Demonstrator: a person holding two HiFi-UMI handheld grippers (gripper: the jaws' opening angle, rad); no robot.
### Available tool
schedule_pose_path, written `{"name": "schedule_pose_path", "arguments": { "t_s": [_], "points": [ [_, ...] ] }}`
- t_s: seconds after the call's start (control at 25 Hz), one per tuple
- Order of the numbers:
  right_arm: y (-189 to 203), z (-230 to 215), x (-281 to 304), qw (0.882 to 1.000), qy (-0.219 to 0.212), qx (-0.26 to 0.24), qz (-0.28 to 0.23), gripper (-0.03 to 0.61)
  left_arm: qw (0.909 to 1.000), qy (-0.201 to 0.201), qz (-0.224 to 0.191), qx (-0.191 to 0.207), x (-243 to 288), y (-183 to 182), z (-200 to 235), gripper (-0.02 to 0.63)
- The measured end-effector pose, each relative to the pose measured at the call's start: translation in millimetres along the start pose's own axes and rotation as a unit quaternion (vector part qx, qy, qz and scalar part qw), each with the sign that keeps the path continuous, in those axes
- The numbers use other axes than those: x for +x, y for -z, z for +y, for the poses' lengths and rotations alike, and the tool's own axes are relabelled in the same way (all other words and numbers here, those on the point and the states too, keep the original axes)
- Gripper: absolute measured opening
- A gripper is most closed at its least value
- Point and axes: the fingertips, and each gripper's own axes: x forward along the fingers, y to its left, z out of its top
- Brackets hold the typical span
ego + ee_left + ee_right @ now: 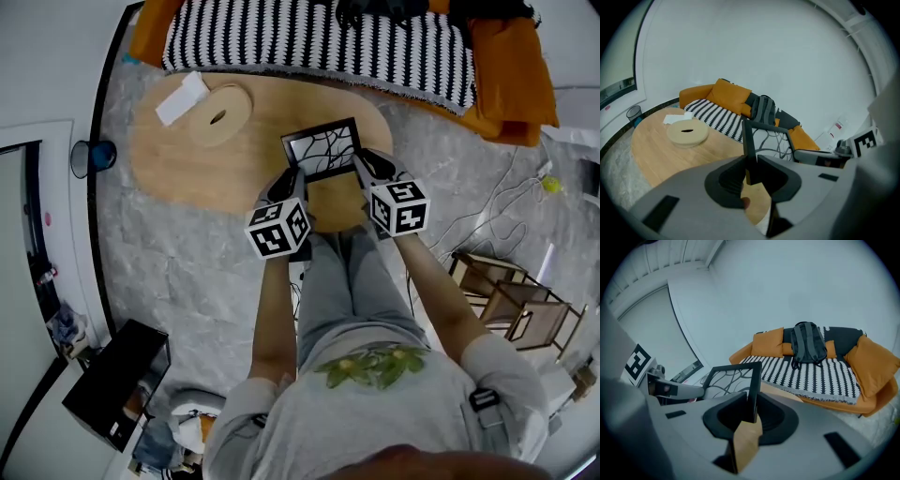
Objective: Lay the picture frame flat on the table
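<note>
Both left gripper [291,178] and right gripper [362,167] pinch the picture frame [323,150]; a round disc [217,116] lies beyond the left one.

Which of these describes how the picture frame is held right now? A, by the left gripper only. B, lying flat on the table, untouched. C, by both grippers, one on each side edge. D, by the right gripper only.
C: the left gripper is shut on one side edge of the picture frame and the right gripper on the other.
</note>
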Motion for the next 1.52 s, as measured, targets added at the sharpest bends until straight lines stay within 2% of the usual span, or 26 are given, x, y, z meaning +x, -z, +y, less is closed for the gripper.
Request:
{"name": "schedule_pose_path", "arguments": {
  "t_s": [1.12,1.52],
  "points": [
    [47,-24,45,0.998,0.002,0.001,0.058,0.075,0.9989,-0.021,0.037,-0.02,49,45,27,0.089],
    [64,-28,64,0.997,-0.006,-0.01,0.077,0.075,0.9977,-0.03,0.037,-0.048,63,63,41,0.089]
  ]
}}
